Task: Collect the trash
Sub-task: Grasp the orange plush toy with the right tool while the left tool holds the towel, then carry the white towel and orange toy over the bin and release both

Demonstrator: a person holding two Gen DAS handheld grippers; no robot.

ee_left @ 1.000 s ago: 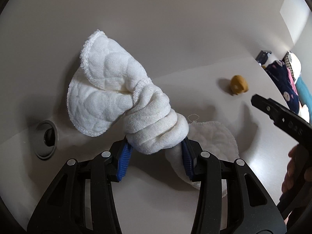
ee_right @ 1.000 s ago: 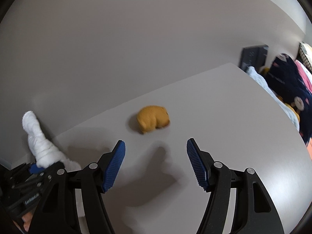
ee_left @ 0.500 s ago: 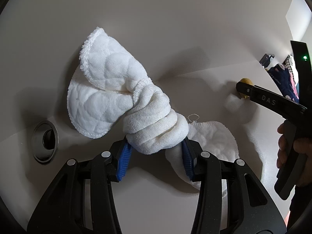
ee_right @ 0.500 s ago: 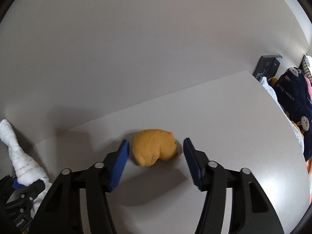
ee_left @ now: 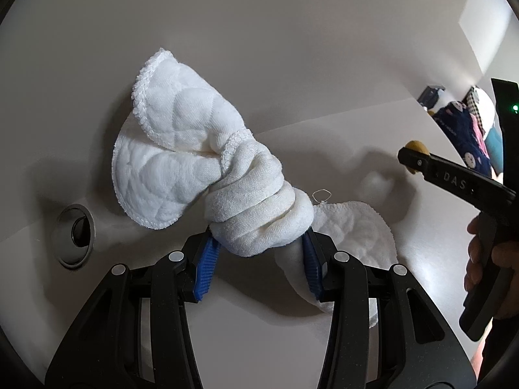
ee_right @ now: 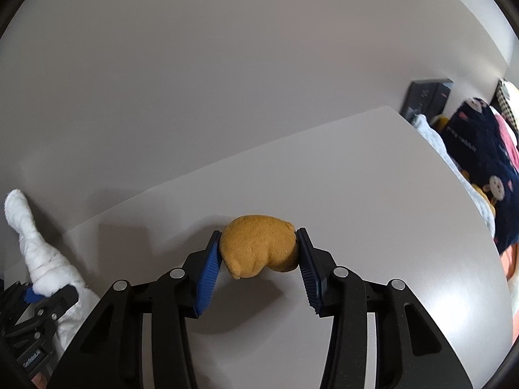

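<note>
My left gripper (ee_left: 259,256) is shut on a twisted white quilted cloth (ee_left: 201,175), held above the grey table (ee_left: 243,334); part of the cloth hangs down behind the right finger. My right gripper (ee_right: 258,253) is shut on an orange spongy lump (ee_right: 261,249) that rests on the table (ee_right: 373,210), both blue pads touching its sides. The right gripper also shows in the left wrist view (ee_left: 418,162), with the lump (ee_left: 416,146) mostly hidden behind its finger. The cloth also shows in the right wrist view (ee_right: 35,253) at far left.
A round metal grommet (ee_left: 74,235) is set in the table at the left. A pile of patterned fabrics and plush items (ee_right: 480,168) and a dark box (ee_right: 425,95) lie past the table's right edge. A plain wall stands behind.
My right gripper moved forward around the orange lump and closed its fingers onto it. My left gripper kept holding the cloth with barely any motion.
</note>
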